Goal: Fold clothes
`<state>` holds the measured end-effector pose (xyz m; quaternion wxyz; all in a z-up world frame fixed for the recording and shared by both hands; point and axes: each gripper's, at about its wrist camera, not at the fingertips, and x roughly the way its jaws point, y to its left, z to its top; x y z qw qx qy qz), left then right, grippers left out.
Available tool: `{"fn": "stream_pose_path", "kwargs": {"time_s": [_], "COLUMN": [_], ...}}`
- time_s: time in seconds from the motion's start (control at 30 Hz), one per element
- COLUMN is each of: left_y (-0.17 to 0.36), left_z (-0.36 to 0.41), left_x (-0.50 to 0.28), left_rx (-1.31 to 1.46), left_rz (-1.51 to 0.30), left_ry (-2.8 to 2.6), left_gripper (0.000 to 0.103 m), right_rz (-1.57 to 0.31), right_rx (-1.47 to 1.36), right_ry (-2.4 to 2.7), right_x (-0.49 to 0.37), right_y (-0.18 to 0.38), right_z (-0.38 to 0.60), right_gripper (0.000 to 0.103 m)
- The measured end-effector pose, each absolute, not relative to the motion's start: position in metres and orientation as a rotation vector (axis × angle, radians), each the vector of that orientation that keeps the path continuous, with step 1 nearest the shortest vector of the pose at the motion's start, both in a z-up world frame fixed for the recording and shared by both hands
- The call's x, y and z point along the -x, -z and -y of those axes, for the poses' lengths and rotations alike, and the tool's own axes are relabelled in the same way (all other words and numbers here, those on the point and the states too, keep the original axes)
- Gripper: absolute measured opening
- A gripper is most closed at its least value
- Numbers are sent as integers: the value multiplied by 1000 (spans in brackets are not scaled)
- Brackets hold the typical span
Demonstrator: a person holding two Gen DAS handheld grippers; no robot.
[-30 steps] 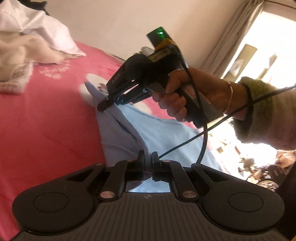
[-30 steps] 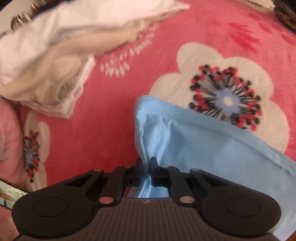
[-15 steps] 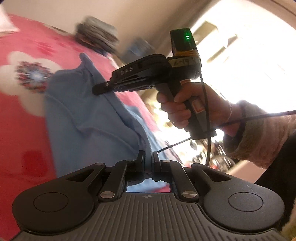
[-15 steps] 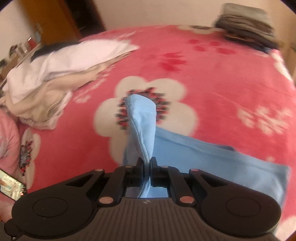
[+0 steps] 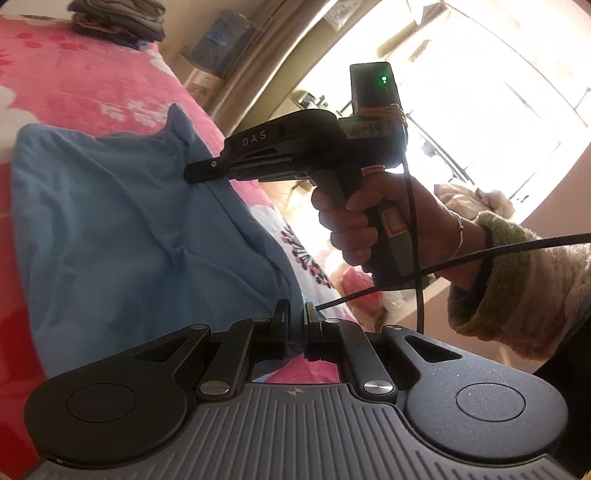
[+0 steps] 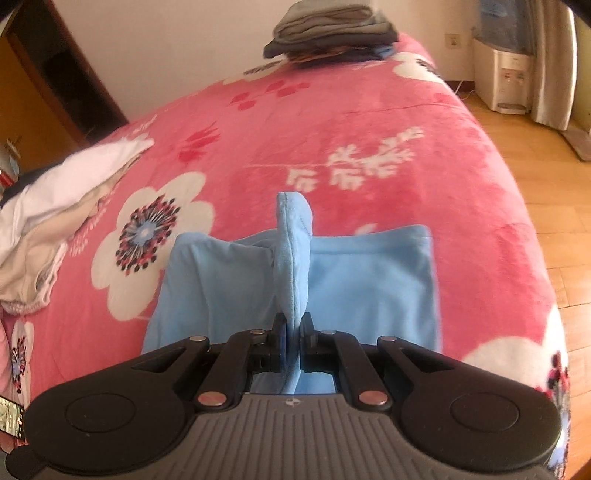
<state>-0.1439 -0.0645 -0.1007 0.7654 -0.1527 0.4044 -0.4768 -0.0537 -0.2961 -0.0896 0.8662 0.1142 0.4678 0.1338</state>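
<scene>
Pink floral bedspread (image 6: 369,122) (wood floor (image 6: 546,177) beside) bears folded clothes (image 6: 332,29).

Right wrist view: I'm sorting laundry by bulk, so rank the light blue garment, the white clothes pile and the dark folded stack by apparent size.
1. Light blue garment, largest, though nearest the camera.
2. White clothes pile, partly cut off at the edge.
3. Dark folded stack, smallest, but farthest, so its true bulk is unsure.

"DAS" on right hand-held gripper (image 5: 207,171)
</scene>
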Motion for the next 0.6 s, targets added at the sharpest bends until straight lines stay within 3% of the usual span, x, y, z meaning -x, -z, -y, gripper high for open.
{"fn": "stream_pose_path", "kwargs": {"time_s": [0.43, 0.53, 0.6], "left_y": [117, 122, 124], "left_z": [103, 106, 117], "left_x": [129, 125, 120], "left_rx": [267, 262, 248], "left_rz": [-920, -951, -966], "left_ry": [1074, 1075, 1098], "left_gripper": [5, 5, 5], "right_rz": [-977, -1030, -1030], "right_rx": [-306, -388, -437], "right_ry": [-260, -242, -228], "right_x": [52, 51, 60], "right_y": [110, 121, 119], "right_z": [341, 359, 376], "right_gripper": [7, 18, 32]}}
